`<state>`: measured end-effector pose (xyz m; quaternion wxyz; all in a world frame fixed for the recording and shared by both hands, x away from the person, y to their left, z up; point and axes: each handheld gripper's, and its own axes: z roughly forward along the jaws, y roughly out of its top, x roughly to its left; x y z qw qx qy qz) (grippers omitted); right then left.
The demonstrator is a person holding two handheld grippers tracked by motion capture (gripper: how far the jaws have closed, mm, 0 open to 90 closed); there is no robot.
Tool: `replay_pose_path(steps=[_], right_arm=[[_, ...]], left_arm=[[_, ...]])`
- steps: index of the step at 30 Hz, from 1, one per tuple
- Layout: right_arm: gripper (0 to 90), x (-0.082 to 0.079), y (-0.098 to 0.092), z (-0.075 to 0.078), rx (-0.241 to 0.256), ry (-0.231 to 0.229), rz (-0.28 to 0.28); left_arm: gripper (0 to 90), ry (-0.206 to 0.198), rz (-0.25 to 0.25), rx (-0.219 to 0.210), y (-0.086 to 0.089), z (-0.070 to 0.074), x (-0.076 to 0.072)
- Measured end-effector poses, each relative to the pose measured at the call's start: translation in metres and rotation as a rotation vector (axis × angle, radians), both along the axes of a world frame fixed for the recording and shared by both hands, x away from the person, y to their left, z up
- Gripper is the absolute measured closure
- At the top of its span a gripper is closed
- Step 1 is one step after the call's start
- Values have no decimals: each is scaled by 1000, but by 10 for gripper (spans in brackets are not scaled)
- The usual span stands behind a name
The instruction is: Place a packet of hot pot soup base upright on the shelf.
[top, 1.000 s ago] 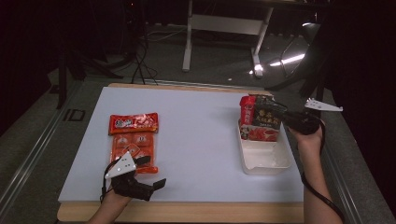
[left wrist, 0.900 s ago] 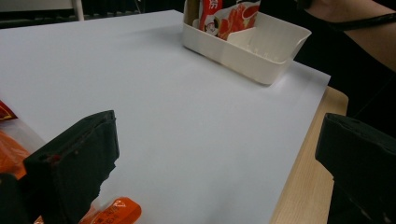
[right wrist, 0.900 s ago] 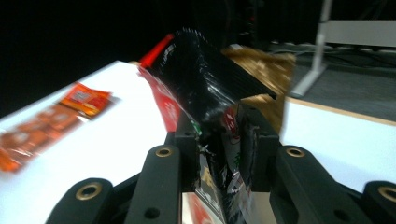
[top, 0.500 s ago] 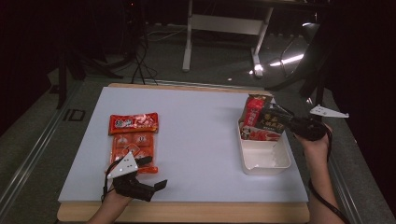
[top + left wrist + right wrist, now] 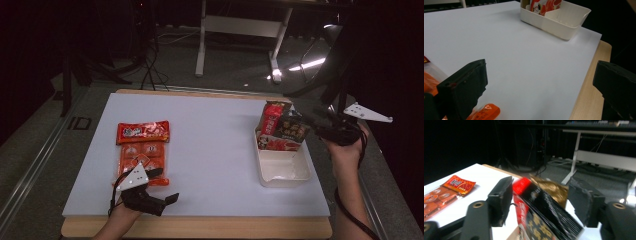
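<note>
While the dark snack packet (image 5: 292, 129) stood tilted in the far end of the white bin (image 5: 285, 175), leaning on the red packet (image 5: 271, 120) beside it, my right gripper (image 5: 314, 121) sat around its top edge with the jaws spread and a gap showing on one side, so I could not tell whether I gripped it. Well left of the bin, my left gripper (image 5: 159, 196) rested wide open and empty at the near edge of the white mat (image 5: 210, 145), just beside the orange sausage pack (image 5: 142, 155).

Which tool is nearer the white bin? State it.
Right. The right tool hovers at the white bin, jaws open around a dark snack packet; the left tool is across the table.
</note>
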<state>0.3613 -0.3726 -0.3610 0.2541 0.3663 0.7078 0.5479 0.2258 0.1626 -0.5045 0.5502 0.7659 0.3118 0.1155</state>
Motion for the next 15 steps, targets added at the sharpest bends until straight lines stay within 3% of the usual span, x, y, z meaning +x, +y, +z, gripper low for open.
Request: replay_pose_path(steps=[5,8,12,15], right_arm=[[261,-15,25,10,-12,-8,43],[131,-24,39,10,6,8,87],[106,-36,57,2,32,9,138],[142,-43,68,-10,67,35,193]], left_arm=[[2,-1,9,-2,1,0,1],[2,-15,19,-18,4,0,2],[3,8,24,-43,9,1,4],[3,44,10,-58,12,2,5]])
